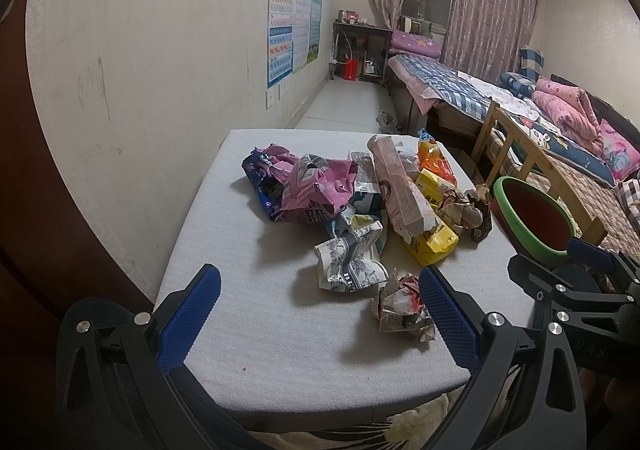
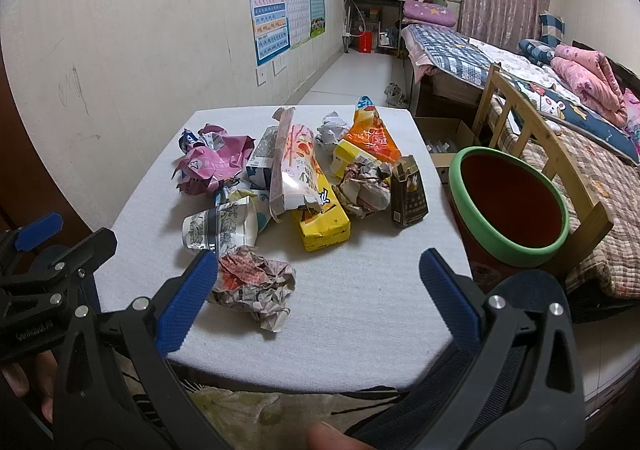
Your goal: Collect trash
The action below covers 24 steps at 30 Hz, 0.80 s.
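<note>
While tongs gape, crumpled wrappers (image 2: pixel 256 286) heaped on table (image 2: pixel 360 310).

Just ahead of the left gripper (image 1: pixel 320 314), with blue dimpled pads, lies a crushed white paper cup (image 1: pixel 350 262) printed with grey flowers. By its right finger sits a crumpled newsprint ball (image 1: pixel 402 308), grey with red and orange patches. Farther ahead lie a pink crinkled plastic wrapper (image 1: pixel 316 190), a yellow flattened carton (image 1: pixel 432 244) and an orange snack bag (image 1: pixel 436 160). Right of the right gripper (image 2: pixel 318 298) stands a red-brown round bin with a green rim (image 2: pixel 510 202).
</note>
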{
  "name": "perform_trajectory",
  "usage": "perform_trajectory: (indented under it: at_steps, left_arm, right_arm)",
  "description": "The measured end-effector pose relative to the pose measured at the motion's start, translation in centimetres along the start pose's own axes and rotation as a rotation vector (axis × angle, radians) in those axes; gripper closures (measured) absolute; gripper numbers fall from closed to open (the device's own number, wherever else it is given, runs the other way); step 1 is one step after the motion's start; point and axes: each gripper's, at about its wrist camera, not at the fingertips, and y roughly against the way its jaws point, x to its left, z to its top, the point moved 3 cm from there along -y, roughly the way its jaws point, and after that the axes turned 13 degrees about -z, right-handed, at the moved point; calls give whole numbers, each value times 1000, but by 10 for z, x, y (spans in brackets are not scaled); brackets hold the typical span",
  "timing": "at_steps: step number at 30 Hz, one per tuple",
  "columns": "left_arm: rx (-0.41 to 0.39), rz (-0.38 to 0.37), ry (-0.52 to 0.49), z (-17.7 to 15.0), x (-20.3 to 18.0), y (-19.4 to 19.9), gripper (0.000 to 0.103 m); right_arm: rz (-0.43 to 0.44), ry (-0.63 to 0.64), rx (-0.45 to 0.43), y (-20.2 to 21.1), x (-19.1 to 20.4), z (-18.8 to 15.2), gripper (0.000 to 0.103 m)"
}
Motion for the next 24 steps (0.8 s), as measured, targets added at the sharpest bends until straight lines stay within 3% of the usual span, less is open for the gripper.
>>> perform_trajectory:
  at_steps: [8, 13, 24]
  left_arm:
    - [20, -5, 17, -6, 0, -4, 8]
    - [37, -35, 32, 11, 5, -11, 8]
    - [156, -109, 84, 50, 30, -75, 8]
  right_arm:
    - [-2, -13, 33, -8, -2, 1, 3]
    - [20, -18, 63, -15, -7, 11, 3]
    - [12, 10, 160, -82, -32, 43, 3]
